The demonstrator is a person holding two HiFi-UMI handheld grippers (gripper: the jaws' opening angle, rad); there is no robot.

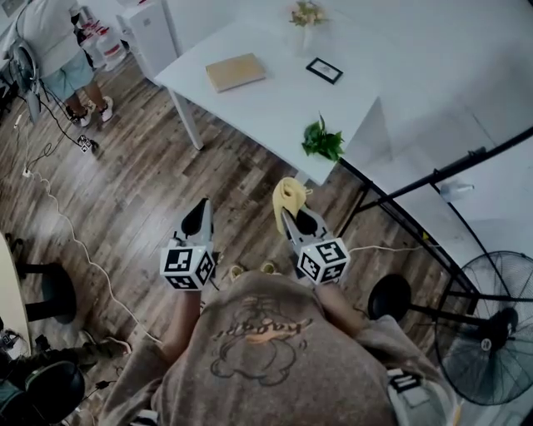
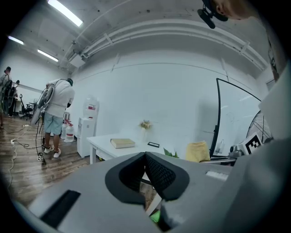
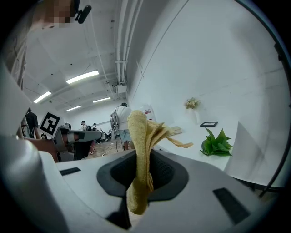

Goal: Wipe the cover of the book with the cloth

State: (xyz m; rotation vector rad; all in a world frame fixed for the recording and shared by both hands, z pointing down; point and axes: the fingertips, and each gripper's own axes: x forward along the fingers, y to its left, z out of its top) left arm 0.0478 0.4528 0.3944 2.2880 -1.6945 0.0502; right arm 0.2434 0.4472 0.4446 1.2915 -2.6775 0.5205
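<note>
A tan book [image 1: 236, 71] lies flat on the white table [image 1: 266, 104], far ahead of both grippers; the left gripper view shows the book [image 2: 122, 143] too. My right gripper [image 1: 291, 215] is shut on a yellow cloth [image 1: 287, 197], which sticks up out of its jaws [image 3: 142, 150]. The left gripper [image 1: 198, 218] is shut with nothing in it, its pads [image 2: 157, 173] pressed together. Both are held over the wooden floor, short of the table.
On the table stand a small vase of flowers [image 1: 307, 17], a black picture frame [image 1: 324, 70] and a green plant [image 1: 323, 140]. A black curved rail [image 1: 416, 225] and a fan [image 1: 491, 324] are at the right. A person [image 1: 58, 50] stands at far left beside cables.
</note>
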